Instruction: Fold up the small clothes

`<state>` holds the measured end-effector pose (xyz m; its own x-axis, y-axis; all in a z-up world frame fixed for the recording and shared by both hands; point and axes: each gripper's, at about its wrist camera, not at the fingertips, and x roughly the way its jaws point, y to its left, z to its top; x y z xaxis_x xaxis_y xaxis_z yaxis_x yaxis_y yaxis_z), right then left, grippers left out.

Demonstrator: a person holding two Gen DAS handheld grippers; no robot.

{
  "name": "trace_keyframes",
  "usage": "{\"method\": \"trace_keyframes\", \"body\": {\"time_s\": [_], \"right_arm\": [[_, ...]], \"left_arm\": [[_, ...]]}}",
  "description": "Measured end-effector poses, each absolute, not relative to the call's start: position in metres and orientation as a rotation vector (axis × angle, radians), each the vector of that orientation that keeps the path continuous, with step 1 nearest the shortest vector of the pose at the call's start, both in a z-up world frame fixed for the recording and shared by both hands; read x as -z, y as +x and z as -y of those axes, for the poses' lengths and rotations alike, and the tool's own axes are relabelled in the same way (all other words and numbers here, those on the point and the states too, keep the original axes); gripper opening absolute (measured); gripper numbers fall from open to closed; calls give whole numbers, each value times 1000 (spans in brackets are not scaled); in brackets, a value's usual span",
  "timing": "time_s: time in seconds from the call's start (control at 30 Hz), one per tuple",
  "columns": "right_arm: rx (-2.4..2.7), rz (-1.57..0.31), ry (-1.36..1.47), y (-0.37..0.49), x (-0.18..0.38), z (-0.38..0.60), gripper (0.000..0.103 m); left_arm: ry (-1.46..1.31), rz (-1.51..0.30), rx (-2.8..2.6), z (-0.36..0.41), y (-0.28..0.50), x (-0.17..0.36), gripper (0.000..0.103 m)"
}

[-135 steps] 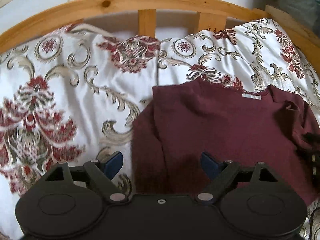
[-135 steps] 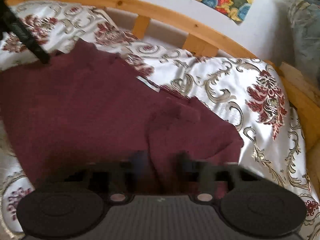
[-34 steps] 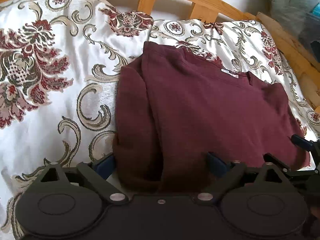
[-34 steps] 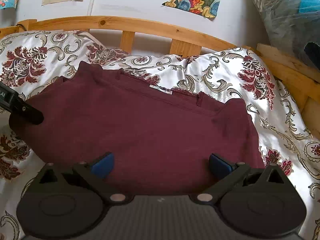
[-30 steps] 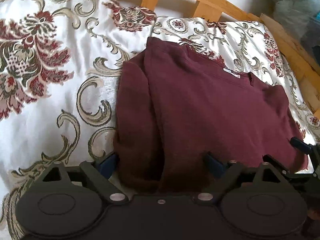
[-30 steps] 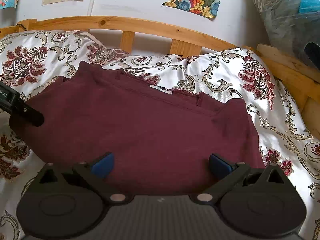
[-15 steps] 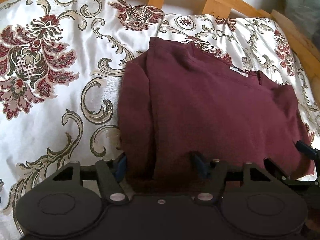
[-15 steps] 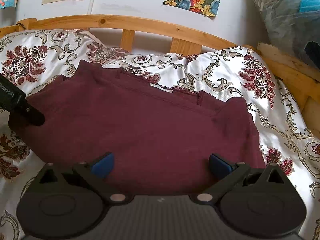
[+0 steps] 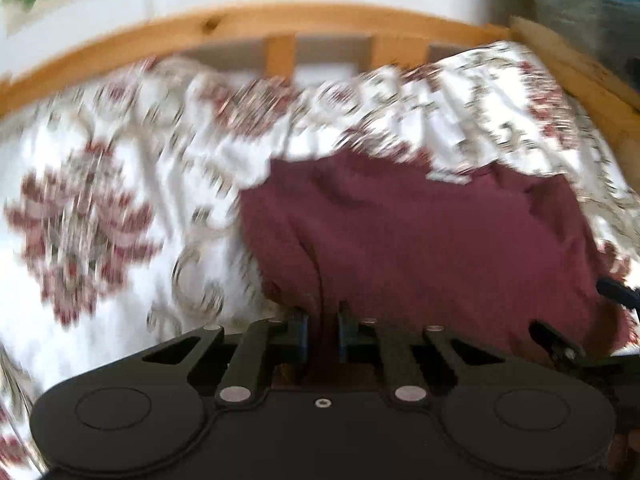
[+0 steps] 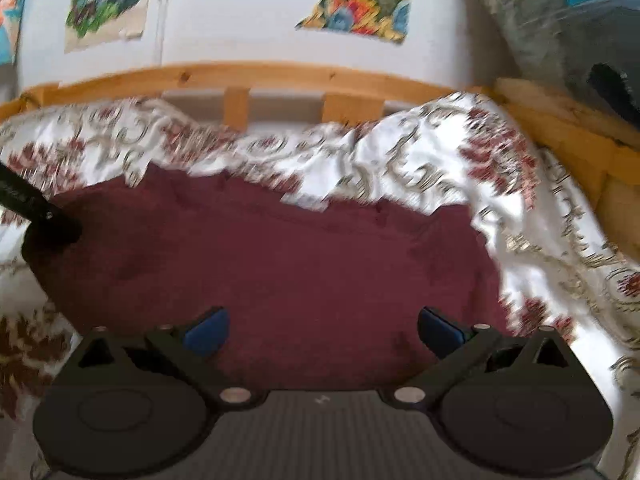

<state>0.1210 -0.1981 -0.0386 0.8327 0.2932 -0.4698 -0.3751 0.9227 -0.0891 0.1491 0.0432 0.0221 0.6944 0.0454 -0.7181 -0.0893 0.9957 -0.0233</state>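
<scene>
A maroon long-sleeved top (image 9: pixel 420 240) lies flat on the flowered bedspread (image 9: pixel 100 200), its sleeves folded in. My left gripper (image 9: pixel 323 330) is at the top's near left corner; its jaws are closing and a ridge of maroon fabric is pinched between the blue pads. In the right wrist view the same top (image 10: pixel 280 260) fills the middle. My right gripper (image 10: pixel 322 332) stands open over the near right edge, with fabric below its wide-apart pads. The left gripper's black finger (image 10: pixel 44 220) shows at the top's left corner. Both views are motion-blurred.
A curved wooden headboard (image 9: pixel 280 20) with slats runs behind the bedspread (image 10: pixel 400 152), and a wooden side rail (image 10: pixel 580 128) lies at the right. Paper pictures (image 10: pixel 108 0) hang on the white wall. A grey bundle (image 10: pixel 560 20) sits at the upper right.
The left jaws have come together on the top's near left edge. That gripper has risen and tipped up, lifting the fabric. The right gripper has shifted a little and stayed open.
</scene>
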Motion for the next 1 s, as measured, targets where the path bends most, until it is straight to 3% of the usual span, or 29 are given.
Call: {"method": "trace_keyframes", "body": {"time_s": [0.3, 0.67, 0.77, 0.83, 0.9, 1.0], "right_arm": [[-128, -329, -134, 151, 6, 262, 103], [-15, -382, -63, 185, 9, 315, 103], [-72, -362, -51, 186, 9, 315, 103], [-114, -353, -33, 184, 6, 315, 103], [-168, -346, 5, 185, 4, 316, 103], [-242, -349, 62, 185, 1, 317, 103]], "left_arm": [[216, -620, 176, 47, 157, -75, 13], [478, -620, 372, 138, 137, -18, 14], [463, -632, 365, 144, 130, -16, 24], [445, -613, 380, 147, 123, -20, 38], [439, -578, 385, 148, 109, -23, 61], [429, -541, 380, 146, 96, -28, 71]]}}
